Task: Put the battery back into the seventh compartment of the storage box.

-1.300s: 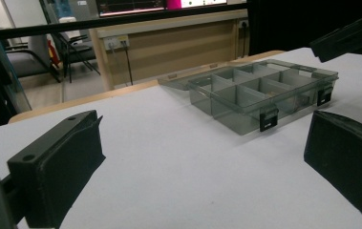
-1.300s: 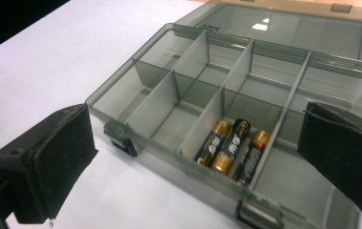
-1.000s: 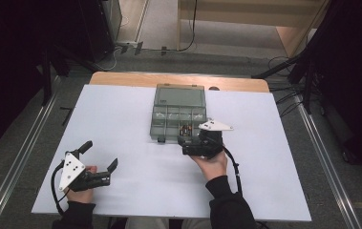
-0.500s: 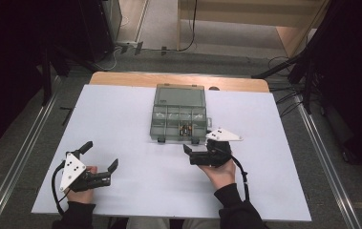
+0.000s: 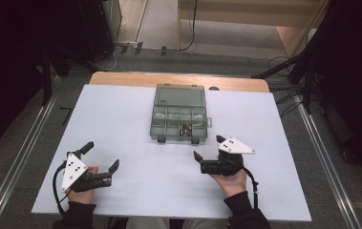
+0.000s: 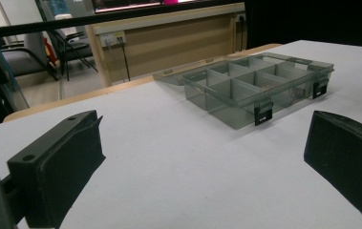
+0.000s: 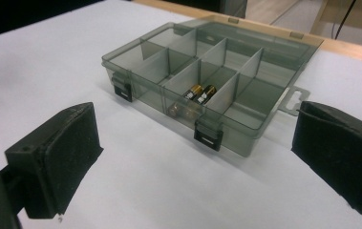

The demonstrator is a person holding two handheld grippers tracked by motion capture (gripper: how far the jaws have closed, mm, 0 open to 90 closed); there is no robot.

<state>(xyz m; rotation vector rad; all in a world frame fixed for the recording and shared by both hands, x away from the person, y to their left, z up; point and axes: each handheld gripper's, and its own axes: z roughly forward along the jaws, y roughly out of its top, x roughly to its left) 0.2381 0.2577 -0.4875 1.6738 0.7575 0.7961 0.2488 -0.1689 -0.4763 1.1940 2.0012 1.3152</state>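
Note:
A smoky clear compartment box (image 5: 178, 118) lies open mid-table, its lid (image 5: 179, 95) folded flat behind it. Two batteries (image 5: 186, 130) rest in a front compartment; in the right gripper view the batteries (image 7: 198, 93) lie side by side in the box (image 7: 245, 107). My right gripper (image 5: 209, 148) stands open on the table just in front of the box's right corner, nothing between its jaws (image 7: 195, 162). My left gripper (image 5: 101, 156) rests open near the front left, well away from the box (image 6: 260, 88), and is empty (image 6: 202, 162).
The white tabletop (image 5: 121, 119) stretches around the box, with a wooden strip (image 5: 178, 80) along its far edge. Metal rails (image 5: 21, 157) run down both sides. Two black latches (image 7: 208, 136) hang on the box's front wall.
My right gripper has drawn back from the box's front edge toward the person. The left gripper has stayed put.

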